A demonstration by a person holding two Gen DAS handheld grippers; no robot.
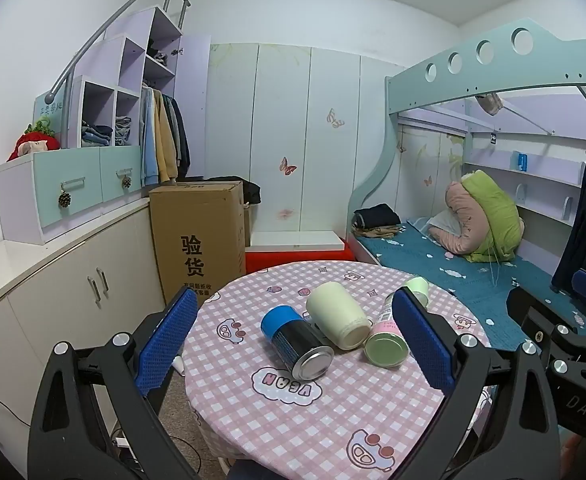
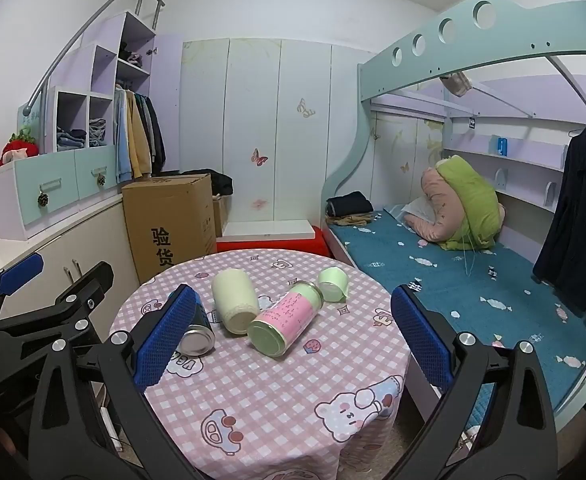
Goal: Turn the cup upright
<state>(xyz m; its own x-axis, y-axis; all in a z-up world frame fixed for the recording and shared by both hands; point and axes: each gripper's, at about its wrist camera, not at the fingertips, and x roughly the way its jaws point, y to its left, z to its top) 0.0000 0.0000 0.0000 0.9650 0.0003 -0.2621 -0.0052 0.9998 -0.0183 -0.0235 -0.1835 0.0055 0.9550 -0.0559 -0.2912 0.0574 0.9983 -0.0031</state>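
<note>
- While both tools hang over the near edge of the table, the left gripper (image 1: pixel 297 336) stands wide apart, its blue pads dimpled like mesh on black angular arms with silver bolts, clasping nothing.
- Beside it, the right gripper (image 2: pixel 293 340) is spread just as wide, with the same nubbly blue pads (image 2: pixel 421 336), and is likewise empty.
- Between them lies the cream cup (image 1: pixel 339 316), a smooth matte cylinder on its side, its open mouth turned toward the grippers.
- Touching its left side is a can (image 1: pixel 295 340), glossy black with a blue band and a bright metal end, also lying down.
- At the cup's right lies a glass jar (image 2: pixel 285 320) with a pink label and a pale green round base.
- Just beyond the jar, a small pale green cup (image 2: pixel 333 284) lies tipped over.
- All rest on a round table (image 1: pixel 253 420) under soft pink checked cloth printed with cartoon cars.
- Behind stands a plain cardboard box (image 1: pixel 201 236).
</note>
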